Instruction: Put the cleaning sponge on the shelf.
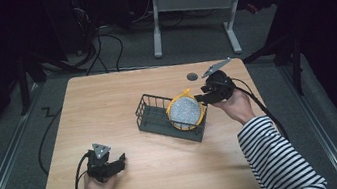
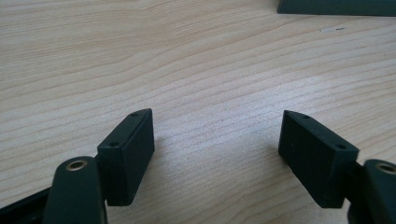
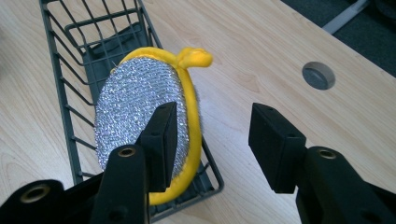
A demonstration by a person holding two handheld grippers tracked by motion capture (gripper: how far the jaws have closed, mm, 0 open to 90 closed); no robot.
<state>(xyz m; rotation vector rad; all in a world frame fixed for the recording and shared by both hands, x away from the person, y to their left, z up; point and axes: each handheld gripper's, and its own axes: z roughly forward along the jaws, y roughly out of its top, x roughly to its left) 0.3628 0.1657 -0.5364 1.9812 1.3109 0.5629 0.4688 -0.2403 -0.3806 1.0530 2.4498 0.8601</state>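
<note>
A dark wire basket (image 1: 151, 112) sits in the middle of the wooden table (image 1: 106, 98). In its right end a round scrubber (image 1: 185, 111) stands on edge, with a silver mesh face and a yellow rim. My right gripper (image 1: 202, 98) is at the scrubber's right side. In the right gripper view the right gripper (image 3: 212, 135) is open, one jaw in front of the scrubber (image 3: 135, 102), whose yellow rim edges into the gap; neither pad presses on it. My left gripper (image 1: 120, 162) rests near the front left, and the left gripper (image 2: 217, 140) is open over bare wood.
A grey round cable plug (image 1: 192, 76) is set in the tabletop behind the right gripper. A corner of the basket (image 2: 336, 7) shows at the top of the left gripper view. White desk legs (image 1: 155, 25) stand beyond the far edge.
</note>
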